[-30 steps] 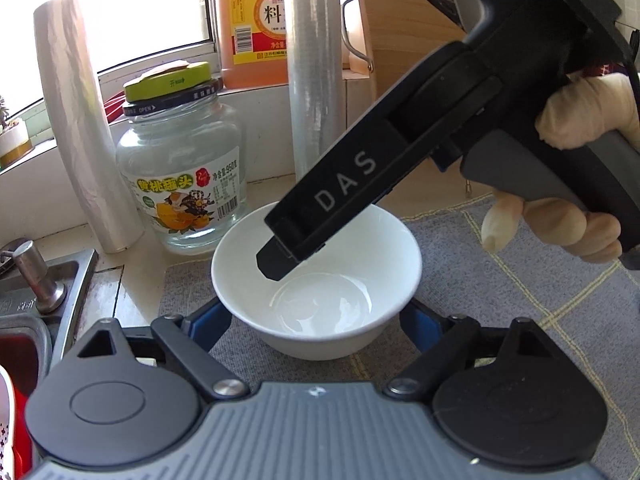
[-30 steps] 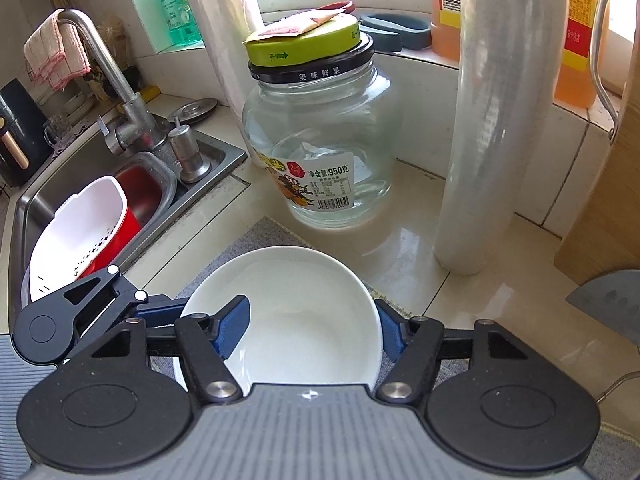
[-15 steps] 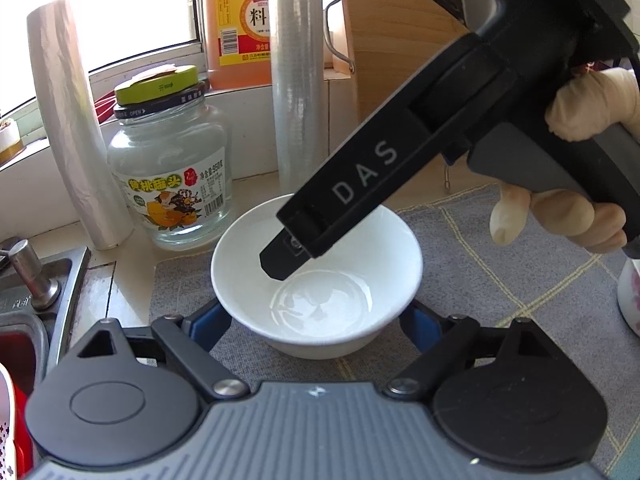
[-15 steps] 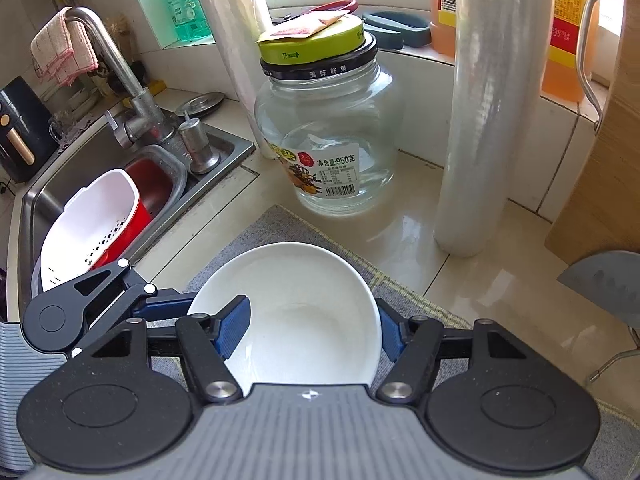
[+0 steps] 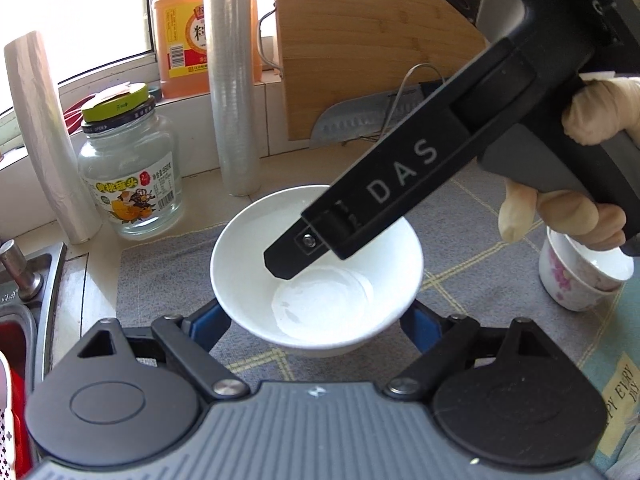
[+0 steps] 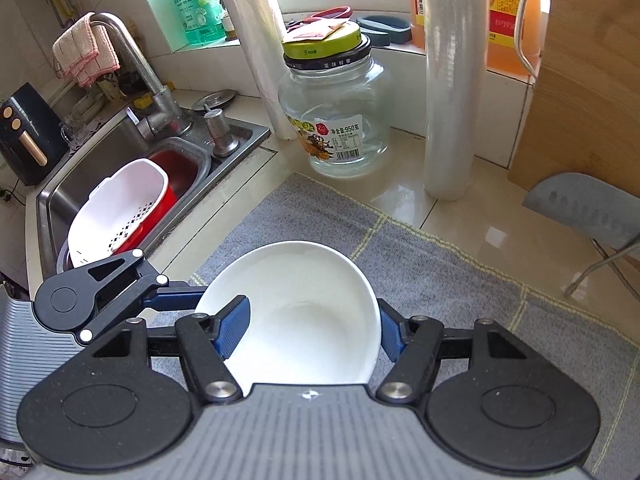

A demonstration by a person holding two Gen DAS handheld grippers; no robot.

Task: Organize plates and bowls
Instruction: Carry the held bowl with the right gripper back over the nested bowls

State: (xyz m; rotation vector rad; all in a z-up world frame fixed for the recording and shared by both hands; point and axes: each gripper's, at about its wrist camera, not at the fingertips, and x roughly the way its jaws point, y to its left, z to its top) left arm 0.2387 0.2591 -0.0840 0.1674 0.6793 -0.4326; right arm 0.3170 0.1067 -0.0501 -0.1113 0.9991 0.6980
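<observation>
A white bowl is held over the grey mat. My left gripper has its blue fingers against the bowl's two sides. My right gripper is tilted over the bowl; one blue finger lies inside the bowl, the other outside its rim. In the left wrist view the right gripper's black body reaches down into the bowl. A small white cup with pink flowers stands on the mat at the right.
A glass jar with a green lid, two rolls of cling film, an orange bottle, a wooden board and a cleaver stand behind the mat. The sink with a white colander lies left.
Both grippers and the bowl have moved back from the jar and to the right over the mat. The flowered cup has come into the left wrist view.
</observation>
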